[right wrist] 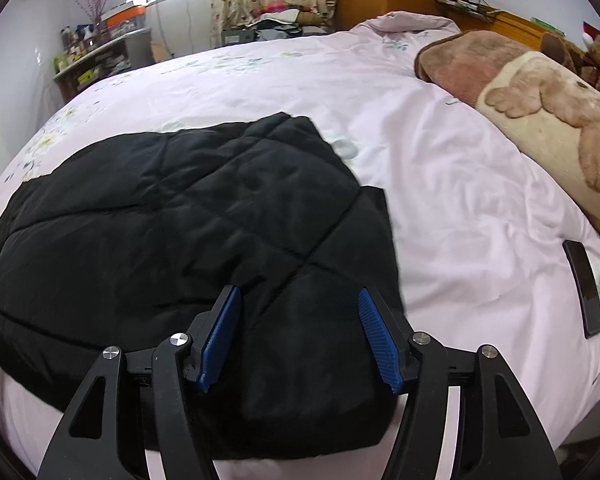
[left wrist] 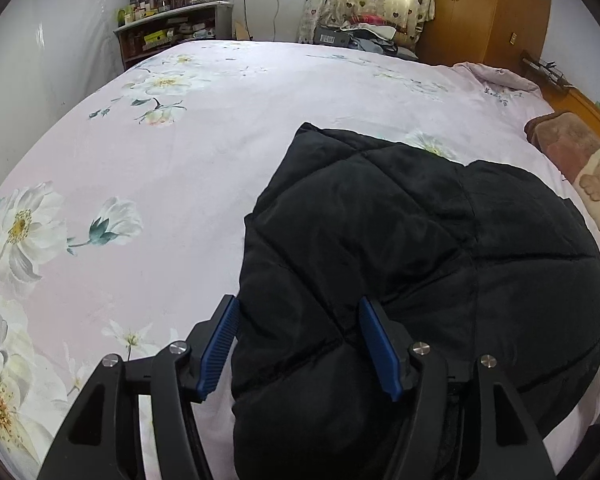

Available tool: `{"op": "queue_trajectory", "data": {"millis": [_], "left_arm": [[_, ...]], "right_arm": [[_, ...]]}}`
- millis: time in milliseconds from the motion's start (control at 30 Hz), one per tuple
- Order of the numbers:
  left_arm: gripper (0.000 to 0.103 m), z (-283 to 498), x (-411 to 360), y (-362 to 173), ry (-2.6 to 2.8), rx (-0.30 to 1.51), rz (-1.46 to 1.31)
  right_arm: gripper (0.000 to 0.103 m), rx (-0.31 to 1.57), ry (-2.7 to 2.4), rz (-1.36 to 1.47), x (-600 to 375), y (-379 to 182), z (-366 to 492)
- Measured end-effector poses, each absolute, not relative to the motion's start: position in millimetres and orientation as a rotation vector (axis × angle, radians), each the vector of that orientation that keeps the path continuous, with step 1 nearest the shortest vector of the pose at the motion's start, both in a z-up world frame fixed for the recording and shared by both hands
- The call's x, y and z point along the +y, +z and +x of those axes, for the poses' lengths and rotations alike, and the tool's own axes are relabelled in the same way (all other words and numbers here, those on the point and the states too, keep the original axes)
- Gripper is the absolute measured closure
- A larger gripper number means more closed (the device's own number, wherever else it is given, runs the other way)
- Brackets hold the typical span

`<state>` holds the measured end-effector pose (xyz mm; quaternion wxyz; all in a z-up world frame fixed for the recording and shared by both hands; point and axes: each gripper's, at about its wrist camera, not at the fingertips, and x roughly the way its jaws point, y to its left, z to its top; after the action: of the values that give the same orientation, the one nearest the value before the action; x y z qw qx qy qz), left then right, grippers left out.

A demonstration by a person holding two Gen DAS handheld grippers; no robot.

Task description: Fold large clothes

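Observation:
A black quilted puffer jacket lies folded into a thick bundle on the pink floral bedspread. It also shows in the right wrist view. My left gripper is open, its blue pads wide apart over the bundle's near left part. My right gripper is open over the bundle's near right corner. Neither holds any fabric that I can see.
A brown and cream plush blanket lies along the right side of the bed. A dark phone rests on the bedspread near the right edge. A cluttered shelf and a wooden wardrobe stand beyond the bed.

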<state>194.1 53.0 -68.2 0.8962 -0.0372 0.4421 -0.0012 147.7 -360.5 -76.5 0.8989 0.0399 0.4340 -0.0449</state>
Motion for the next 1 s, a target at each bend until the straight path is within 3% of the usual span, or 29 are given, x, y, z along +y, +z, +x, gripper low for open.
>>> {"op": "queue_trajectory", "data": {"millis": [167,433,667,900,1000], "left_arm": [[0.027,202.2,68.0,-78.3,-0.032,0.949,-0.181],[0.023,186.7,89.7,-91.3,-0.071,0.977,-0.301],[0.016,213.8,93.5,-114.8,-0.124,1.009,-0.392],[0.014,228.7,98.5,-121.6,-0.188,1.031,-0.439],[0.015,221.0,101.4,-122.6,-0.203,1.032,-0.451]], "right_arm": [[0.027,0.918,-0.087,0.152,-383.5,-86.1,155.4],[0.027,0.937,-0.023,0.327,-405.7,-102.1,147.8],[0.018,0.974,0.046,0.38,-417.2,-121.2,171.3],[0.018,1.008,0.126,0.507,-428.6,-140.6,186.7],[0.028,1.014,0.159,0.542,-428.5,-140.6,179.3]]}}
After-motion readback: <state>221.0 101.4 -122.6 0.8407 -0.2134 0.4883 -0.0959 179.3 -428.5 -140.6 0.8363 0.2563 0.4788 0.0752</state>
